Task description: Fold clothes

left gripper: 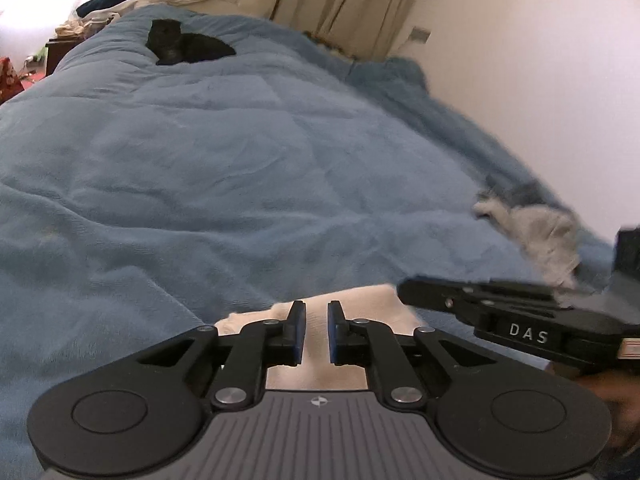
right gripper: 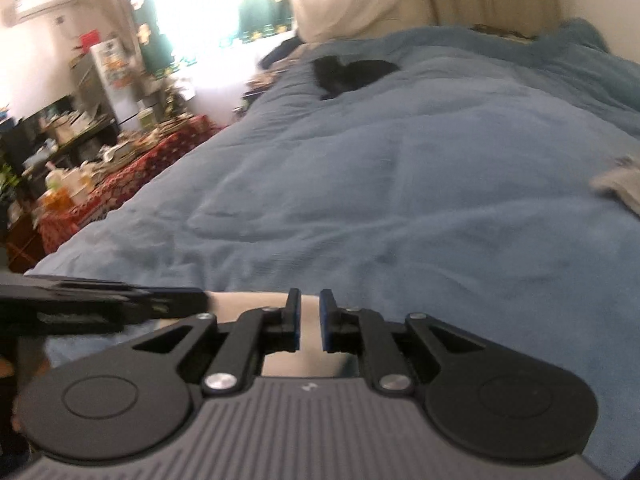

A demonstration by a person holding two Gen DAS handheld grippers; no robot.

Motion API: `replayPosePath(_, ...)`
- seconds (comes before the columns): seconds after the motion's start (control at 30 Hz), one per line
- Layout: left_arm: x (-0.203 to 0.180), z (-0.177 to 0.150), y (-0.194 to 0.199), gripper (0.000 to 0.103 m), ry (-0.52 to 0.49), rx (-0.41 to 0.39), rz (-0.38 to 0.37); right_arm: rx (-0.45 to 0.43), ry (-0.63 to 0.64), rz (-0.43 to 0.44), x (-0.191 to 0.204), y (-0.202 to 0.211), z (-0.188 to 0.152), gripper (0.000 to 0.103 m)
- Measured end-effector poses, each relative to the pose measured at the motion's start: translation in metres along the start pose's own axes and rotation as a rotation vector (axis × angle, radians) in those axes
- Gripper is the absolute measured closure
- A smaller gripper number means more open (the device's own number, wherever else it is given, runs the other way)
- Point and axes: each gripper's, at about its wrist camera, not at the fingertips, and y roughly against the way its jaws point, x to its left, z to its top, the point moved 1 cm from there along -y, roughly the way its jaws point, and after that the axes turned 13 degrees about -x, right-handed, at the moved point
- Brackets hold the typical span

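Claws, left (left gripper: pixel 317 332) and right (right gripper: pixel 309 320), narrowly parted, empty above white cloth (left gripper: pixel 360 300) at blanket (left gripper: pixel 240 160) edge.

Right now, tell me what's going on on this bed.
A person holds a tool in each hand over a white cloth at the near edge of a blue blanket. The left tool and right tool sit side by side, jaws slightly apart with nothing pinched between them. A black garment lies far up the bed and a grey one off to the right, both untouched.
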Motion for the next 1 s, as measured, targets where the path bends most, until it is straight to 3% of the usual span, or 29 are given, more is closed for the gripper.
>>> replayPosePath(0.1,0.004,-0.003,-0.007,0.089,-0.017,0.016,0.025,0.043,0.043,-0.022,0.004,-0.018,-0.006,0.093)
replayPosePath(0.2,0.010,-0.003,-0.007,0.097,-0.019,0.017,0.048,0.074,0.047,-0.078,-0.005,-0.030,-0.011,0.091)
replayPosePath(0.33,0.012,0.000,0.005,0.098,-0.012,0.005,0.053,0.039,-0.009,-0.104,-0.019,-0.010,-0.002,0.088)
replayPosePath(0.47,0.002,0.001,0.025,0.096,-0.034,-0.032,0.000,-0.011,-0.002,-0.042,-0.007,0.027,0.003,0.086)
replayPosePath(0.63,-0.027,-0.012,0.039,0.096,-0.096,-0.018,-0.112,0.022,0.053,0.059,0.029,0.049,-0.015,0.086)
replayPosePath(0.73,-0.036,-0.031,0.038,0.092,-0.170,0.032,-0.071,0.060,0.103,0.053,0.042,0.053,-0.034,0.086)
replayPosePath(0.87,-0.029,-0.049,0.056,0.090,-0.152,0.018,-0.061,0.067,0.046,0.062,0.033,0.071,-0.051,0.086)
replayPosePath(1.0,-0.031,-0.059,0.081,0.091,-0.165,0.001,-0.041,0.071,0.115,0.045,0.039,0.093,-0.057,0.085)
